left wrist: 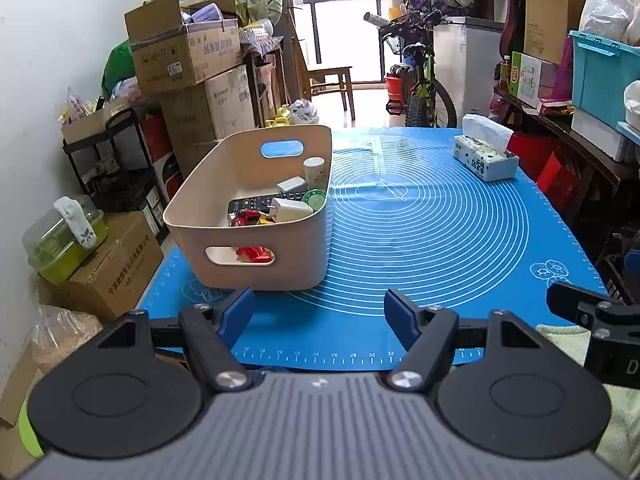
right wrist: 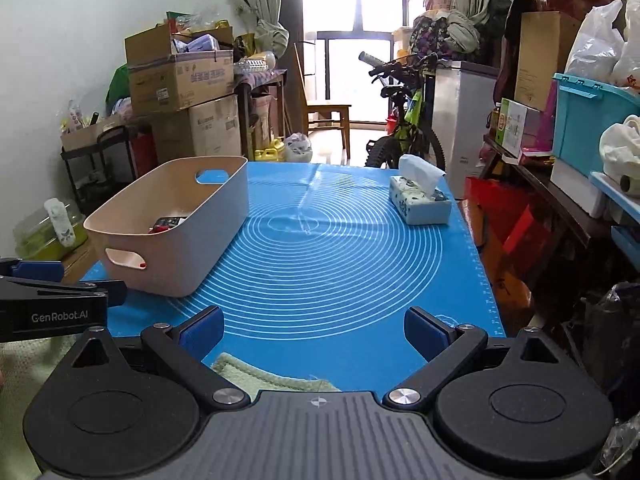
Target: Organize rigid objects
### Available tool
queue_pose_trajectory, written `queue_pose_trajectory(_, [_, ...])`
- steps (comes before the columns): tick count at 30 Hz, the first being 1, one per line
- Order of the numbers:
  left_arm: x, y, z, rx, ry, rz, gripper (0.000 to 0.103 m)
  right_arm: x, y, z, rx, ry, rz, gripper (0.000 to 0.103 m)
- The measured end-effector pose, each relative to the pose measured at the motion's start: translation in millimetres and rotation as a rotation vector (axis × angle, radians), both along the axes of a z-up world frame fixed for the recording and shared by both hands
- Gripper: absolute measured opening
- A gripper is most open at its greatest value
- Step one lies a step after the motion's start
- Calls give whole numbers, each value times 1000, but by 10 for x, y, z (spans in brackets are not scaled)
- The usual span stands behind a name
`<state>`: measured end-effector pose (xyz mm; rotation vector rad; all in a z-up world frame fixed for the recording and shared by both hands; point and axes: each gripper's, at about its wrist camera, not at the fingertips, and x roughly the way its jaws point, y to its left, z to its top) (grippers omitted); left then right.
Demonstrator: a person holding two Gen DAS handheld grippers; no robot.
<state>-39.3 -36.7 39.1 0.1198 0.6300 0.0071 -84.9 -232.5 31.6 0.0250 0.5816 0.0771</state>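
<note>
Left wrist view is showing the beige bin (left wrist: 256, 216) holding a remote (left wrist: 256, 203), charger (left wrist: 290, 210), red toy (left wrist: 248, 218) and, seemingly, a small bottle (left wrist: 314, 168). Left tongs (left wrist: 319, 310) and right tongs (right wrist: 314, 330) are hovering open and empty above the blue mat (right wrist: 340, 240); only a tissue box (right wrist: 420, 202) is remaining outside, so sorting is looking nearly done.

- A table covered by a blue silicone baking mat (left wrist: 440, 240) with white concentric rings.
- Beige plastic bin (left wrist: 256, 248) on the mat's left side.
- Tissue box (left wrist: 486, 158) at its far right corner.
</note>
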Motion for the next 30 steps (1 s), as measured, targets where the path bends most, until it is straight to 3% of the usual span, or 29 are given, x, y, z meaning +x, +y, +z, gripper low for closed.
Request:
queue_pose_trajectory(16, [-19, -50, -116, 47, -14, -3, 73, -55, 56, -72, -13, -17, 1, 97])
queue_pose_trajectory(30, [-12, -42, -126, 43, -7, -3, 73, -40, 35, -75, -15, -10, 5, 97])
